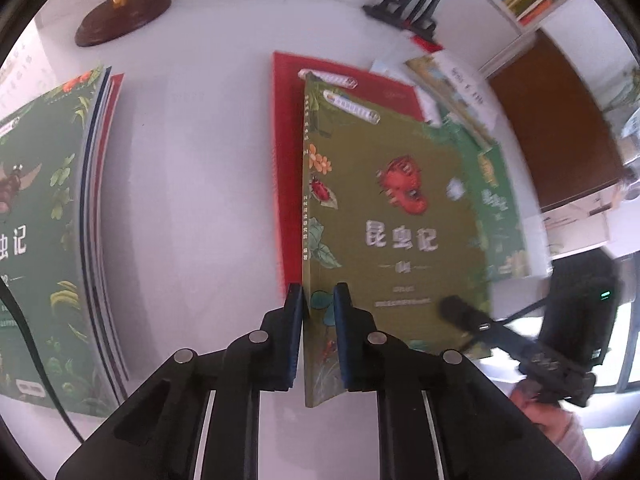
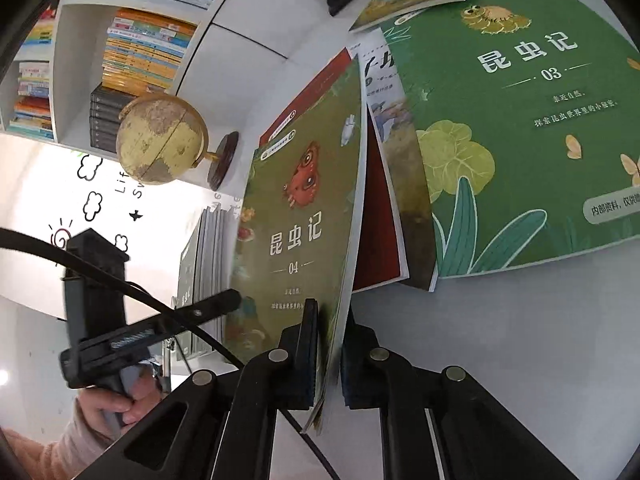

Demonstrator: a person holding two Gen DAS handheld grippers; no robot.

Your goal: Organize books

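Both grippers are clamped on one olive book: the left gripper pinches its spine edge, the right gripper its page edge, tilting it off a red book mid-tabletop. One globe stands at the far edge.

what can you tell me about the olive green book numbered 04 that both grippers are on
The olive green book is a thin glossy paperback with a red insect, white title characters and "04" on its cover, leaves and a ladybird along the spine side. The left gripper clamps its spine edge, the right gripper its opposite edge. It looks tilted up off the white table, above a red book.
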